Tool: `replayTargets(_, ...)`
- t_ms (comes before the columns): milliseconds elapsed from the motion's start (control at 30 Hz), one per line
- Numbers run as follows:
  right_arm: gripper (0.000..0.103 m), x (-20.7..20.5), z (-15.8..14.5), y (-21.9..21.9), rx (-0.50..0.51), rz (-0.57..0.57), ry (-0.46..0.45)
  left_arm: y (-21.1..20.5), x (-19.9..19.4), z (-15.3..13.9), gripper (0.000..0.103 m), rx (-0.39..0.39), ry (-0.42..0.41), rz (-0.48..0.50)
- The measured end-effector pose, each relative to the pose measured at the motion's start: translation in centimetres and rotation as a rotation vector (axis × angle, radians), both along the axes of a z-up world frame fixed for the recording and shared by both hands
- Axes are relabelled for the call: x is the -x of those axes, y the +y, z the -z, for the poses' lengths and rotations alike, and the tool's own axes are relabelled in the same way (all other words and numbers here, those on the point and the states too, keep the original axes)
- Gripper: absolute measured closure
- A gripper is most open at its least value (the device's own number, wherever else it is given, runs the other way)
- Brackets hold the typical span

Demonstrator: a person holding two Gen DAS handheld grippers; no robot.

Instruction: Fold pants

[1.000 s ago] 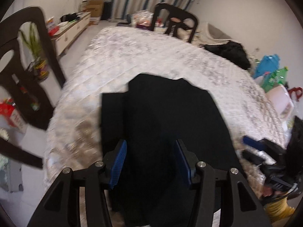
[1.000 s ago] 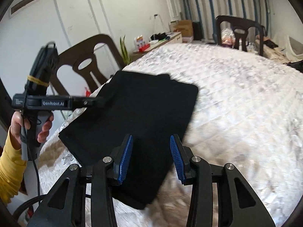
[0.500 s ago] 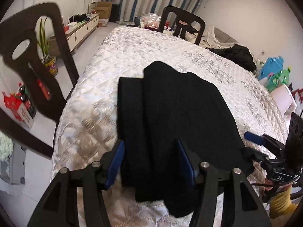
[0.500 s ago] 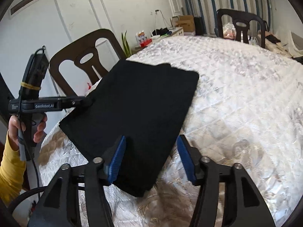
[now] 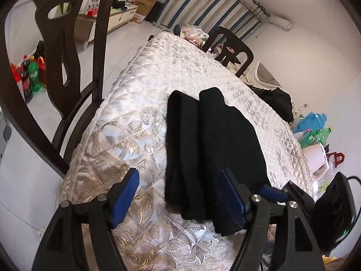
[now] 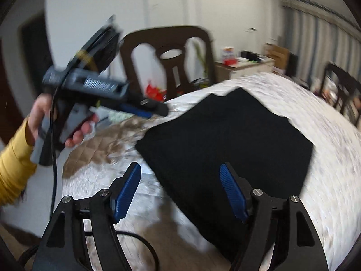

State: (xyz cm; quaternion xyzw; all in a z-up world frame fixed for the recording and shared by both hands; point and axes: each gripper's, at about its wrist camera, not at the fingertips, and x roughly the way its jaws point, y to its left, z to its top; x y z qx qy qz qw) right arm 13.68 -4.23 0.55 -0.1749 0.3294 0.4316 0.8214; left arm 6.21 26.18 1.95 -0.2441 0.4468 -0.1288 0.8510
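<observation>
The black pants [image 5: 216, 149] are lying folded in a layered stack on the desk [image 5: 158, 72], which is wearing a quilted silver cloth, near its close edge. The left gripper [image 5: 180, 194] is hovering above that edge with its jaws opening and nothing clamped between them; the pants are sitting toward twelve o'clock of it. The right gripper [image 6: 180, 189] is likewise opening, jaws apart and pressing nothing, with the pants spreading toward one o'clock in its blurred view. A hand [image 6: 42, 122] in a yellow sleeve [image 6: 13, 169] is gripping the left gripper's handle at nine o'clock there. A dark chair [image 5: 63, 52] is standing beside the desk at ten o'clock
</observation>
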Motion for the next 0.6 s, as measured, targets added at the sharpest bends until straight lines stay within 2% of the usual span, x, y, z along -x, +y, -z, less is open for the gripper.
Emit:
replayTargets(133,0.030,-0.4,1.2,2.6,0.050,-0.032,0.009,0.2,-0.1,0.7,0.026,0.013,0.016,0.004)
replayTargets(267,0.028,-1.0,2.1,4.6,0.127,-0.006,-0.028,0.5,-0.5,1.2,0.026,0.064,0.035,0.009)
replayTargets(433,0.028,-1.1,3.0,5.6,0.251,0.070,-0.127,1.0,-0.9,1.4,0.024,0.125,0.045,0.007)
replayTargets(600,0.028,-1.5,2.8,4.8,0.228,0.095,-0.126,0.8,-1.6,1.6,0.022,0.187,0.055,0.023)
